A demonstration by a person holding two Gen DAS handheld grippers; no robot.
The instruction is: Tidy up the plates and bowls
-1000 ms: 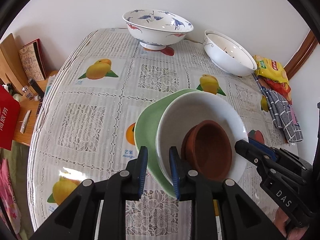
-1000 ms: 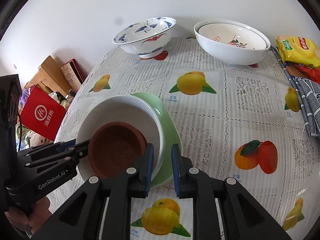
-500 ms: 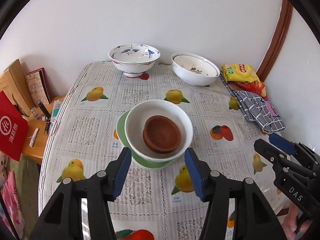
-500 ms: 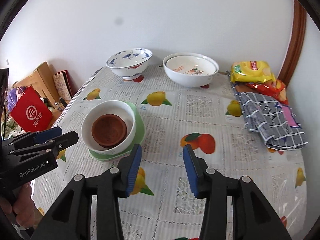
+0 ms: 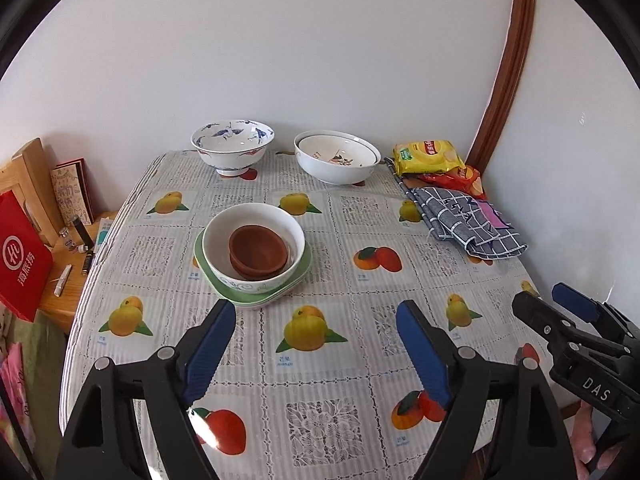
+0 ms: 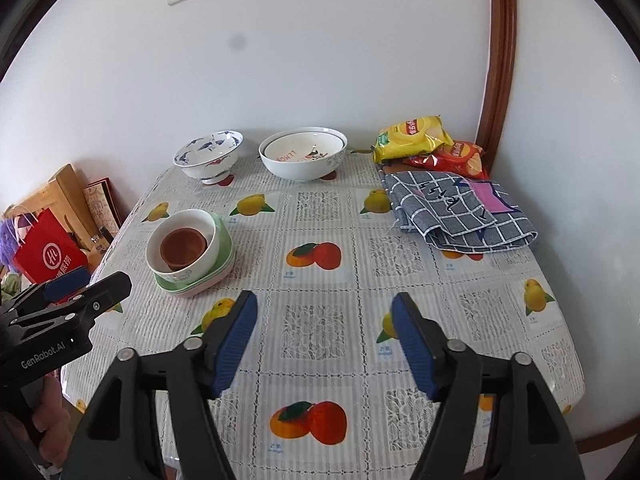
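Currently both grippers are hanging over the near edge of the worktop (image 5: 360,364), which is covered in a fruit-print cloth, and neither is touching anything. The left gripper (image 5: 316,344) is standing with jaws wide apart and empty; the right gripper (image 6: 325,340) is likewise spread and holding nothing.

The stack is sitting left of centre: a small brown clay bowl (image 5: 258,246) is nesting inside a white ceramic bowl (image 5: 216,252), which is resting on a pale green square plate (image 5: 306,264).

At the far edge a blue-and-white crane-pattern footed bowl (image 5: 232,148) and a pair of nested white serving bowls (image 5: 340,168) are standing near each other, apart.

Handling, as judged: all are looking rigid, glazed, slippery and breakable; the far bowls are likely heavy. The rim wall is offering the only pinch, one finger inside and one outside. The clay bowl's matt surface is probably gripping better.
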